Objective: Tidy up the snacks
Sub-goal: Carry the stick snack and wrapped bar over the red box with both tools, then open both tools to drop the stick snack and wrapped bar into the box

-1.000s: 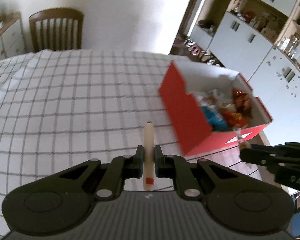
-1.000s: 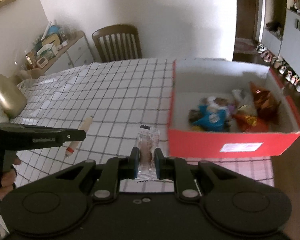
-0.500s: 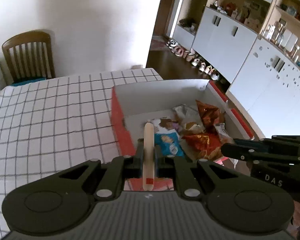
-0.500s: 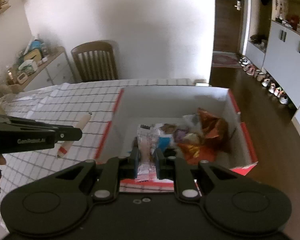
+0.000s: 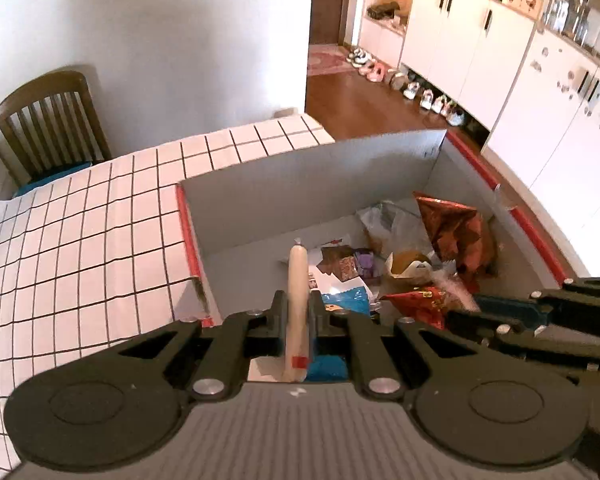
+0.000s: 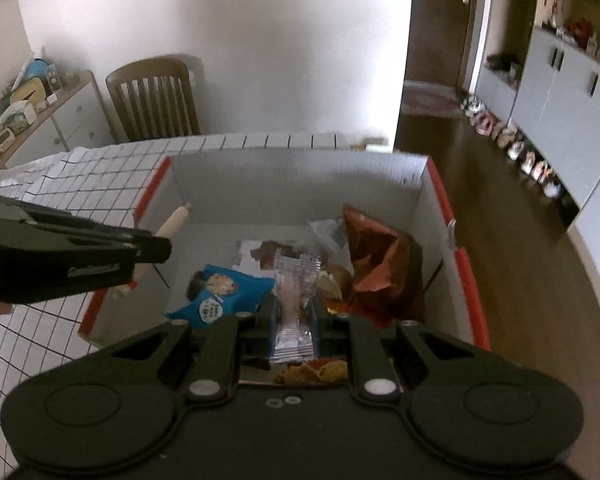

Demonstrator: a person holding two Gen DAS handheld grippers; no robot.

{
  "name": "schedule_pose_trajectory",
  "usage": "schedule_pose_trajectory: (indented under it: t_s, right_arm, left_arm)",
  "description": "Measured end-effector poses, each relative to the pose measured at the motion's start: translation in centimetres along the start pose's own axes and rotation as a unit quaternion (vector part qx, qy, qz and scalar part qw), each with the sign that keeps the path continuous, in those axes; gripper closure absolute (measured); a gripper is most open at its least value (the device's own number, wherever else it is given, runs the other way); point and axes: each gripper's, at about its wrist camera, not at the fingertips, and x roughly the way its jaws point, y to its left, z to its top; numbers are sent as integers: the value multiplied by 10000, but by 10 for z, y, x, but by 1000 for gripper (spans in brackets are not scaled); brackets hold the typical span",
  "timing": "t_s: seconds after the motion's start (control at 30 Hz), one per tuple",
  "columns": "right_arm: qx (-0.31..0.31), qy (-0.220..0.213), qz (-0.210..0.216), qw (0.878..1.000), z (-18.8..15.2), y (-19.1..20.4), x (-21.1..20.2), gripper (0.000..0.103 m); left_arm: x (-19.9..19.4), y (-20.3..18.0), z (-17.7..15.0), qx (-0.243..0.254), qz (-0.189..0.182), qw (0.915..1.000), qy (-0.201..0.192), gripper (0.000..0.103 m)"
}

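My left gripper (image 5: 298,312) is shut on a pale sausage stick (image 5: 297,280) with a red band near its lower end; it hangs over the left part of the red box (image 5: 188,224). The same sausage stick (image 6: 174,220) shows in the right wrist view, sticking out of the left gripper (image 6: 156,248) above the box's left wall. My right gripper (image 6: 294,312) is shut on a clear-wrapped snack bar (image 6: 294,300) above the box's near side. Inside the red box (image 6: 456,236) lie a blue cookie packet (image 6: 220,292), a red-brown crinkled bag (image 6: 376,264) and several other wrappers.
The box stands on a table with a white grid-pattern cloth (image 5: 80,240). A wooden chair (image 6: 156,96) stands behind the table at the wall. White cabinets (image 5: 520,80) and a row of shoes (image 5: 412,88) line the wooden floor on the right. A cluttered sideboard (image 6: 40,108) is at far left.
Both grippers have travelled from over the tablecloth to above the open box, each keeping its snack. The box now fills the middle of both views.
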Motion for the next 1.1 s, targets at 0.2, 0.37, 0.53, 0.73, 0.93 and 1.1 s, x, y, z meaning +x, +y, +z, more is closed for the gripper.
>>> schedule_pose_trajectory:
  t_s: [0.2,0.37,0.53,0.73,0.93,1.1]
  right_arm:
    - [-100,184,93,9997,-5,1,13,88]
    - [-55,325,160,9993,-8,-2,18,84]
    - [-7,367,239,9990,-11,-6,16,78]
    - [29,269,356,9990,-12,-7,7,68]
    - [-19,159,441,9989,-15,-4,-5,58]
    - [15,53,462,9989,-17,-2,-18,50]
  left_arm:
    - [18,-6,0,16,62,9997,217,93]
    - [24,-5,-4,-26,90,9993,360,93]
    - [27,-4,-7,-108,128,9989,429,93]
    - [23,-2,-11,-259,99,9984,501,92]
    - [11,-2,-16,-401,9,9981,473,92]
    - [-6,-5,-22,-349,28,9989,316,91]
